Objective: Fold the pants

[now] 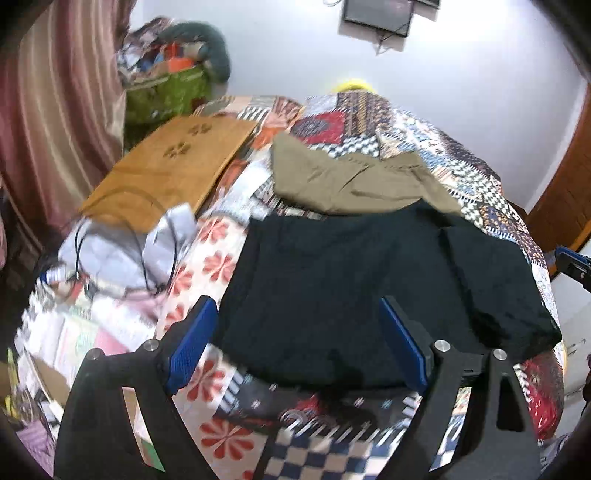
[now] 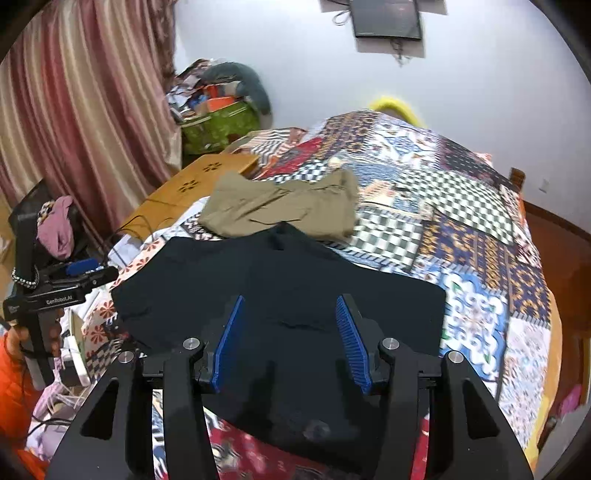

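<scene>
Black pants (image 1: 369, 288) lie spread on the patchwork quilt (image 1: 221, 266), also in the right wrist view (image 2: 280, 295). Behind them lies a folded khaki garment (image 1: 351, 181), also seen from the right (image 2: 284, 206). My left gripper (image 1: 299, 343) is open and empty above the pants' near left edge. My right gripper (image 2: 290, 339) is open and empty above the pants' near middle. The left gripper shows at the left of the right wrist view (image 2: 70, 280); the right gripper's tip shows at the right edge of the left wrist view (image 1: 572, 262).
A wooden lap tray (image 1: 170, 166) lies on the bed's left side. Grey cloth with cables (image 1: 122, 251) lies beside it. A green bag of clutter (image 2: 218, 125) stands by the striped curtain (image 2: 81, 110). A dark screen (image 2: 388, 18) hangs on the wall.
</scene>
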